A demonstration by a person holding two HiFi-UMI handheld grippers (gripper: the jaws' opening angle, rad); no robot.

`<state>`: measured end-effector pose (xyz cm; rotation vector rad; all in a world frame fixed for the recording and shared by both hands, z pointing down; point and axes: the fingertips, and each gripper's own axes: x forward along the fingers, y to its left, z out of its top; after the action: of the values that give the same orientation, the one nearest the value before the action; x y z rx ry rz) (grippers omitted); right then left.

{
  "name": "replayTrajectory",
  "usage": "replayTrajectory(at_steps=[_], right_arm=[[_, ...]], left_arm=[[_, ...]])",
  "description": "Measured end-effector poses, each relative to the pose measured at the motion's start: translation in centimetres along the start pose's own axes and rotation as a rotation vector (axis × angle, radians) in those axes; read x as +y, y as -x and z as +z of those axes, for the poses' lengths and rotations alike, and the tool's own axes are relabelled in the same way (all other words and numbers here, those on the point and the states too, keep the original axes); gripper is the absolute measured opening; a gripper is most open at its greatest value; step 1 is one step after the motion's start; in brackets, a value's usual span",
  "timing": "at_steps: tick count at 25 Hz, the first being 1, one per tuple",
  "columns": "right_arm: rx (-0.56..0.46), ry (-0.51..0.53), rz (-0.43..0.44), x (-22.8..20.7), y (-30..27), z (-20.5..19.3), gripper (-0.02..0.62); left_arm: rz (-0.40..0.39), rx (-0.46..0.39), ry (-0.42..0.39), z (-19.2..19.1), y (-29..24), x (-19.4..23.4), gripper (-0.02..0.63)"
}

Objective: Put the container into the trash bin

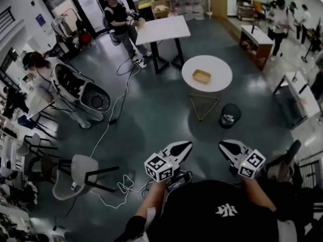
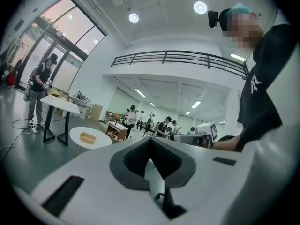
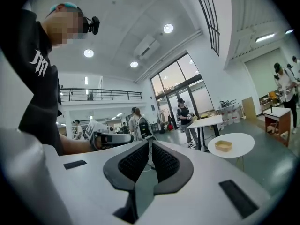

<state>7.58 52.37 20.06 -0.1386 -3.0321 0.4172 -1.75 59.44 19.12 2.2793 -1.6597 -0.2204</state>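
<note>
Container (image 1: 201, 76), tan shallow rectangular, on round white table (image 1: 219, 67); black mesh trash bin (image 1: 230, 115) only in head view; left gripper (image 1: 186, 145), right gripper (image 1: 223, 145): ribbed jaws pressed together, empty.

We logged a matt tan container (image 1: 201, 76), a black wire-mesh trash bin (image 1: 229, 115), a smooth round white tabletop (image 1: 219, 64), and a glossy grey-green floor (image 1: 151, 110).

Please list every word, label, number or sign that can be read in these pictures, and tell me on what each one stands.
"NY", probably: white interlocked letters on the wearer's black shirt.
Left marker cube and right marker cube: only black-and-white square patterns, no letters or numbers.
Blue wall sign: too small to read.
Nothing else is legible.
</note>
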Motion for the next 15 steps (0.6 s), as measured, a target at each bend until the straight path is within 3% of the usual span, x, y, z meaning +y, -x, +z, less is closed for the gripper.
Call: replayTrajectory(at_steps=[8, 15], right_arm=[[0.027, -0.020, -0.049, 2.3, 0.4, -0.2, 0.049], [-0.010, -0.062, -0.080, 4.2, -0.9, -1.5, 0.049]], left_arm=[[-0.040, 0.013, 0.001, 1.0, 1.8, -0.7, 0.003], [-0.072, 0.043, 0.027, -1.2, 4.5, -0.3, 0.003]])
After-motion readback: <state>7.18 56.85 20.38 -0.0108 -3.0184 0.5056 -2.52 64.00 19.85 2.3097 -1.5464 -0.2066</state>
